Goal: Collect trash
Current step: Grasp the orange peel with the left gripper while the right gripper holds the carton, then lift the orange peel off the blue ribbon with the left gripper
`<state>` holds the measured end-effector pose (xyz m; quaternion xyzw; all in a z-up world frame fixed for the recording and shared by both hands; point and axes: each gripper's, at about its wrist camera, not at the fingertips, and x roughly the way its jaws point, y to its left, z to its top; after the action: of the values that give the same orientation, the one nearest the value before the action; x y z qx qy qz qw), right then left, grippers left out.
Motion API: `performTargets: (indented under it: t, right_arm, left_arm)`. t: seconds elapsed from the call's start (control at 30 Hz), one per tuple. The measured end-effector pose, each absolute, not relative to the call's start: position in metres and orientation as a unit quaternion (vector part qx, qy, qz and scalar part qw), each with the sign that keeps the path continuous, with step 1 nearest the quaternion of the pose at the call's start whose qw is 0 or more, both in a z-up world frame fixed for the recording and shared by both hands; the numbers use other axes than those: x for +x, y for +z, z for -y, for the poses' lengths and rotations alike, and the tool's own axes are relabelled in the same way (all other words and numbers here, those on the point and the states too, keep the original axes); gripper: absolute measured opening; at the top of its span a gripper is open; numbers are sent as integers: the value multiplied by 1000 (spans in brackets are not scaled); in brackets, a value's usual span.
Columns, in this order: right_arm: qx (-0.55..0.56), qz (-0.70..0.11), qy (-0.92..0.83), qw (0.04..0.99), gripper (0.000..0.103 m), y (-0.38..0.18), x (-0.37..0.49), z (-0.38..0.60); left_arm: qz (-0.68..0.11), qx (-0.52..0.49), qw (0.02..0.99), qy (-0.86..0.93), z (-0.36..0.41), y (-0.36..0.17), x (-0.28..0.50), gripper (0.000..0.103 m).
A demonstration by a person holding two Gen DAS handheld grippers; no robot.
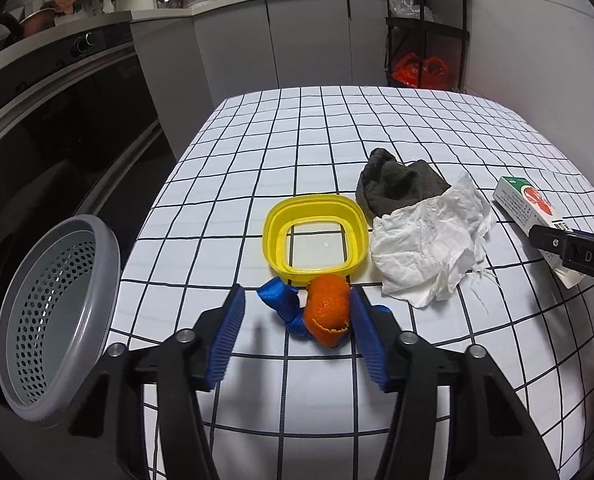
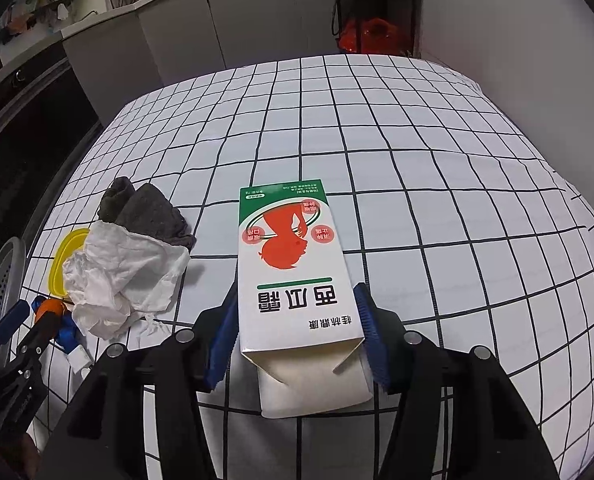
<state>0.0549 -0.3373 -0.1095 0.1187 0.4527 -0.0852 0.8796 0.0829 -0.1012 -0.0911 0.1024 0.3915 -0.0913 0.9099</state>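
Note:
A curled orange peel (image 1: 327,314) lies on a blue strap (image 1: 283,304) on the checked tablecloth. Both sit between the blue pads of my left gripper (image 1: 297,294). The right pad touches the peel, while the left pad stands apart with a gap, so the gripper is open. My right gripper (image 2: 295,292) is shut on a white carton (image 2: 293,276) with a green band and a red figure, both pads against its sides and its opened flap end toward the camera. A crumpled white tissue (image 1: 429,248) lies between the two grippers. The left wrist view also shows the carton (image 1: 525,200).
A yellow lid frame (image 1: 315,236) lies just beyond the peel, and a dark grey cloth (image 1: 397,188) is partly under the tissue. A grey perforated basket (image 1: 53,320) sits off the table's left edge beside a dark oven front (image 1: 57,132). A black shelf (image 1: 425,28) stands at the back.

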Motion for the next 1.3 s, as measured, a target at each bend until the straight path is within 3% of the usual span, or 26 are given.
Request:
performTargets:
  t: [0.2,0.4,1.07,1.3]
  right_arm:
    - [118,-452,-84,880,54,-108,55,335]
    - [119,-450,-82,881,54,-107,53,333]
    - [118,-449,-75,883,53,-105,51,326]
    - [116,-448,-72,884,53,-104,53,324]
  left_arm:
    - [-395,89,909,-98,95,-88,83,30]
    - [-397,75,909,-106,90,-82,84,24]
    - [-405,64,903,-128,75,-81,73,23]
    - [-413,76,898,-130,71,-86,65,27]
